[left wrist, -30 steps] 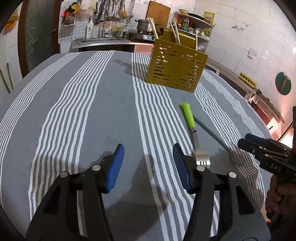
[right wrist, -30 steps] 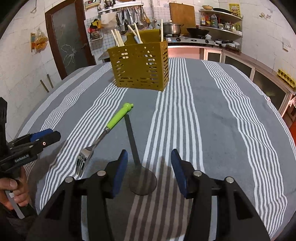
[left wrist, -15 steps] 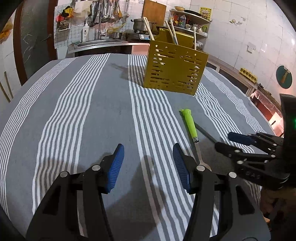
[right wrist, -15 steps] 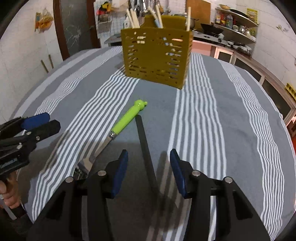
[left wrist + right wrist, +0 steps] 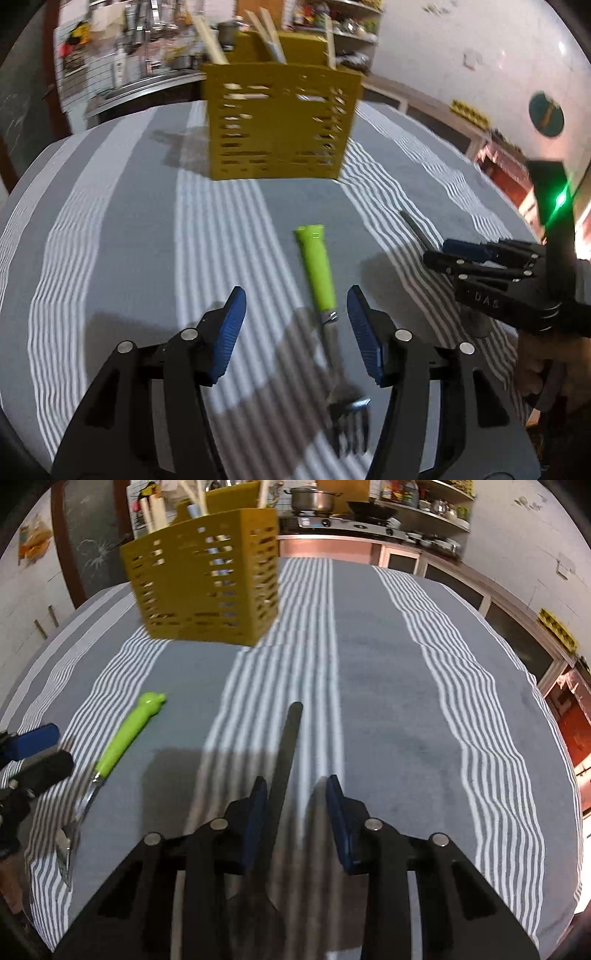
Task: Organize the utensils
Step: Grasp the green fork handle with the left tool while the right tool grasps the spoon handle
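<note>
On a striped tablecloth [image 5: 388, 672], the left gripper [image 5: 293, 332] hangs with its jaws spread wide, straddling the fork [image 5: 325, 314] just where the green handle meets the steel neck; its blue pads [image 5: 229, 325] stand clear of the fork on both sides, and the tines lie flat on the cloth nearer the camera. In the middle of the table's far side stands the yellow utensil caddy [image 5: 280, 125], upright, with pale sticks and handles already poking from its top. To the right, the right gripper [image 5: 293, 812] is also parted, the dark spoon [image 5: 284, 771] running between its pads with the handle pointing toward the caddy and the bowl tucked beneath the gripper body; the left pad sits just beside the handle, though contact cannot be confirmed through the motion blur.

Both tools appear to be in the approach to a pick-up. A sound grasp likely means lowering each gripper until the pads flank the handle squarely, closing on the thicker green section, not the thin neck, and lifting level so neither utensil pivots before reaching the caddy.
</note>
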{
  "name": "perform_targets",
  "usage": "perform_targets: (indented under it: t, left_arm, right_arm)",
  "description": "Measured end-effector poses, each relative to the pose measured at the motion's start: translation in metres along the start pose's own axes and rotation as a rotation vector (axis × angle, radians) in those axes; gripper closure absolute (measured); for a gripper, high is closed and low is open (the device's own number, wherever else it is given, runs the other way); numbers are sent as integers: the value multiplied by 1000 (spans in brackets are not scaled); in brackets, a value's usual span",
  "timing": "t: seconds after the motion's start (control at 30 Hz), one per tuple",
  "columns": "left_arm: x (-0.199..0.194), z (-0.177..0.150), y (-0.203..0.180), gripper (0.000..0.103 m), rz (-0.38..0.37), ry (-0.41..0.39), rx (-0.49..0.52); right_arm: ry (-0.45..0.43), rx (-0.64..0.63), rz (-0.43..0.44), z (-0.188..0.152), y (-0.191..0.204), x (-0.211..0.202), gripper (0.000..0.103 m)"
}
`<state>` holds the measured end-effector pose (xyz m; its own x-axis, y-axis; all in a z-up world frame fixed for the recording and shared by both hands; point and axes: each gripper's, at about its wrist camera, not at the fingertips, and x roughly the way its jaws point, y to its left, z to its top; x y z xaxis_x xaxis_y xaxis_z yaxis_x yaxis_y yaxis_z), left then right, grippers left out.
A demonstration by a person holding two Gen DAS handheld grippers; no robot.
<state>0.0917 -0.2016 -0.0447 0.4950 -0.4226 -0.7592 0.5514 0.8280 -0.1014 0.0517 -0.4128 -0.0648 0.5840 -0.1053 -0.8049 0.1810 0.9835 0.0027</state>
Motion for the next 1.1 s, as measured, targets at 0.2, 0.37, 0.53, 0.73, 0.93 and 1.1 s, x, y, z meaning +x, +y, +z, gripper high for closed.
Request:
perform_targets:
  t: [0.2,0.37,0.53,0.73,0.93,1.1]
  left_arm:
    - [35,14,-16,47,16,91,32]
    - [58,17,-24,46,53,126,73]
    - [61,20,-23,73,46,138,94]
    - [56,28,1,90,1,124,-3]
    - [19,30,9,90,-16,-4,-33]
    - [-19,37,15,90,-22,-118,-48]
  right_arm:
    - [7,31,38,10,-11,5,70]
    - [26,5,37,18,-5,11,69]
    - [20,-29,24,16,6,18,92]
    - [-1,25,62,20,0,14,95]
    - [-149,108,146,23,-15,-20,94]
    - [-290,151,205,29,-24,-56,94]
